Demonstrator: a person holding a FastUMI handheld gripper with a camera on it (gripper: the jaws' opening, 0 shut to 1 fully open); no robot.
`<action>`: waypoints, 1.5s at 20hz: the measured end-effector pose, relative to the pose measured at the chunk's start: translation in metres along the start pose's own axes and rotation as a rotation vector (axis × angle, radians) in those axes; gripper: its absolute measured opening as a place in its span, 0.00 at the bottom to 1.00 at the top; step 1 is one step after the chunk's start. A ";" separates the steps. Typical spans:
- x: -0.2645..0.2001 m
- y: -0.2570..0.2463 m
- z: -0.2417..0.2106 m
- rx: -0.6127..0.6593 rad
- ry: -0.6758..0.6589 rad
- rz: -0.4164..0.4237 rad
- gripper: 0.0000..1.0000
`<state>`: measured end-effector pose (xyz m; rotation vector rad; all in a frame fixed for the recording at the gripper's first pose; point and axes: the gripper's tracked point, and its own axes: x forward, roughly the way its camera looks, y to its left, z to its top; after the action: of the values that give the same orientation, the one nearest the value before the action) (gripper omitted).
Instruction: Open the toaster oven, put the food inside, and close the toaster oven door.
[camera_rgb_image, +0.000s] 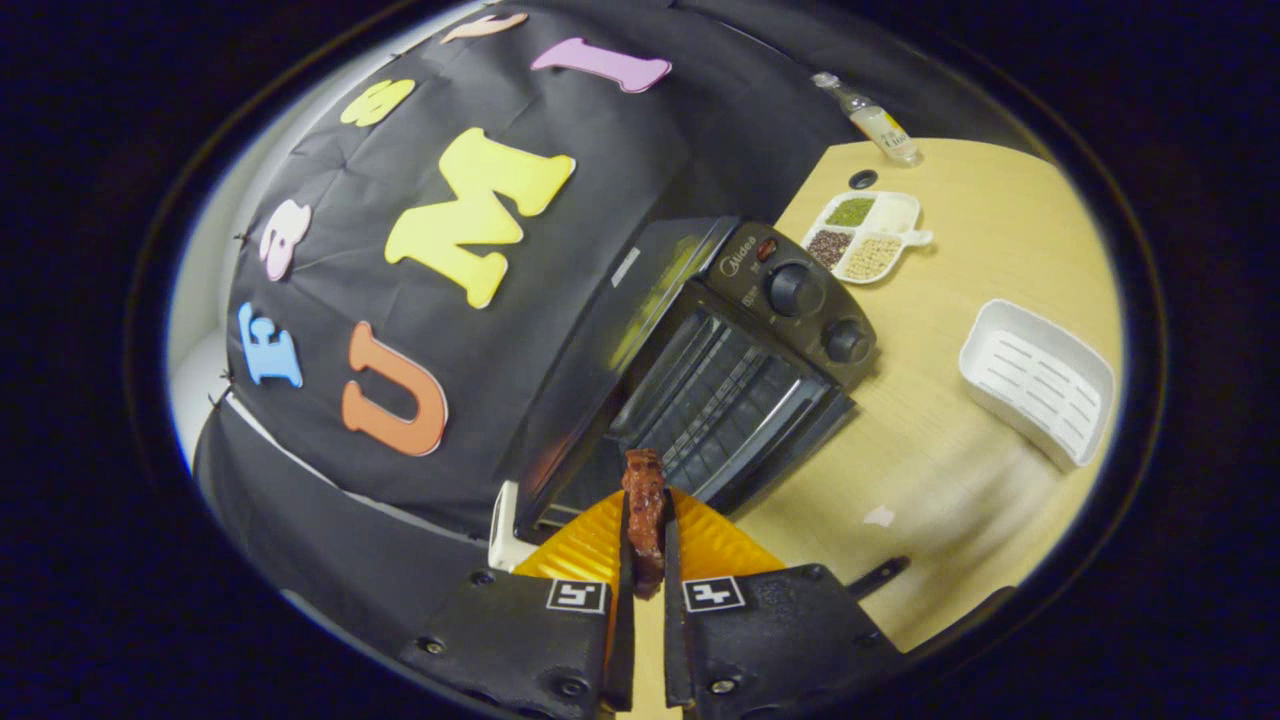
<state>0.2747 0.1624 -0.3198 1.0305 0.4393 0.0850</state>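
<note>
A black toaster oven (690, 330) stands on the wooden table (960, 470), tilted in my view, with two knobs (792, 290) on its control panel. Its door (790, 425) hangs open and the wire rack (715, 395) inside shows. My gripper (646, 505) is shut on a reddish-brown piece of food (645, 500), which stands up between the fingers. The food's top end is just in front of the oven's opening, near its lower corner.
A white ribbed tray (1035, 380) lies on the table beyond the oven's knob side. Farther off are a divided dish of grains (865, 235), a small dark cap (862, 179) and a bottle (875, 118). Black cloth wall rises behind the oven.
</note>
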 end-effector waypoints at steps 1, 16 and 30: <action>0.016 -0.002 0.002 0.009 -0.033 0.004 0.15; 0.125 -0.016 -0.018 -0.236 -0.126 -0.111 0.21; 0.099 -0.021 -0.004 -0.641 -0.113 -0.232 0.93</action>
<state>0.3608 0.1813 -0.3706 0.3484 0.3887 -0.0404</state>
